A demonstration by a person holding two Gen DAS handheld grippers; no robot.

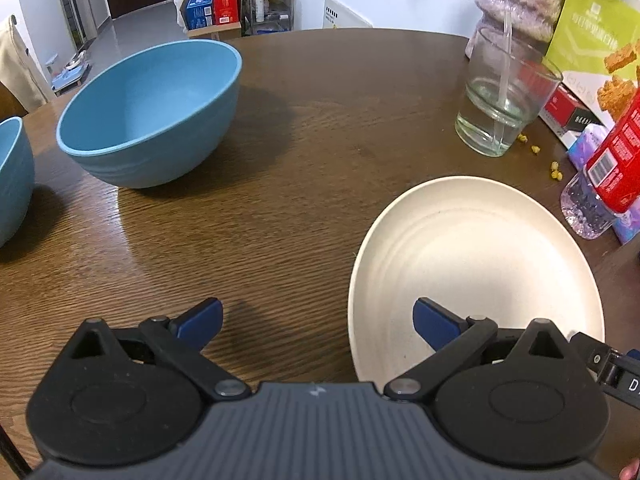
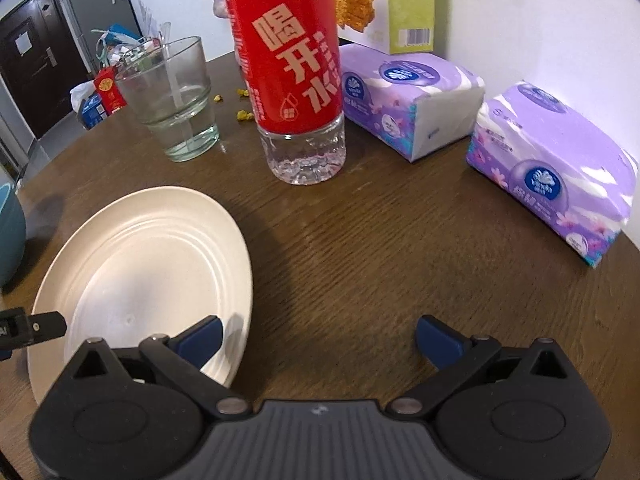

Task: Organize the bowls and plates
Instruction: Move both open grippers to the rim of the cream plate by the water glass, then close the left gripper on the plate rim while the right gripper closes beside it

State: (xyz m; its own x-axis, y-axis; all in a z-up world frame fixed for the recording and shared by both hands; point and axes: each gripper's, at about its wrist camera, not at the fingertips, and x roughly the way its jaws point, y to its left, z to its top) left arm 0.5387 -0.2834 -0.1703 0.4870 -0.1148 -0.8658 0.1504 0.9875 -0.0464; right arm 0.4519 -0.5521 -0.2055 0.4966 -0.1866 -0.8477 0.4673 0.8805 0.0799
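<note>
A cream plate (image 1: 472,264) lies flat on the brown wooden table (image 1: 300,160), seen also in the right wrist view as the plate (image 2: 148,268). A large blue bowl (image 1: 156,112) stands far left of it, and a second blue bowl (image 1: 12,176) is cut off by the left border. My left gripper (image 1: 318,322) is open, its right finger over the plate's near-left edge, nothing between the fingers. My right gripper (image 2: 318,338) is open too, its left finger above the plate's near-right rim, empty. A blue bowl's edge (image 2: 10,236) shows at far left.
A glass (image 1: 500,100) with a little water and a straw stands behind the plate. A water bottle with a red label (image 2: 294,80), two purple tissue packs (image 2: 412,100) (image 2: 556,196), a snack box (image 1: 592,44) and yellow crumbs (image 1: 556,170) crowd the right side.
</note>
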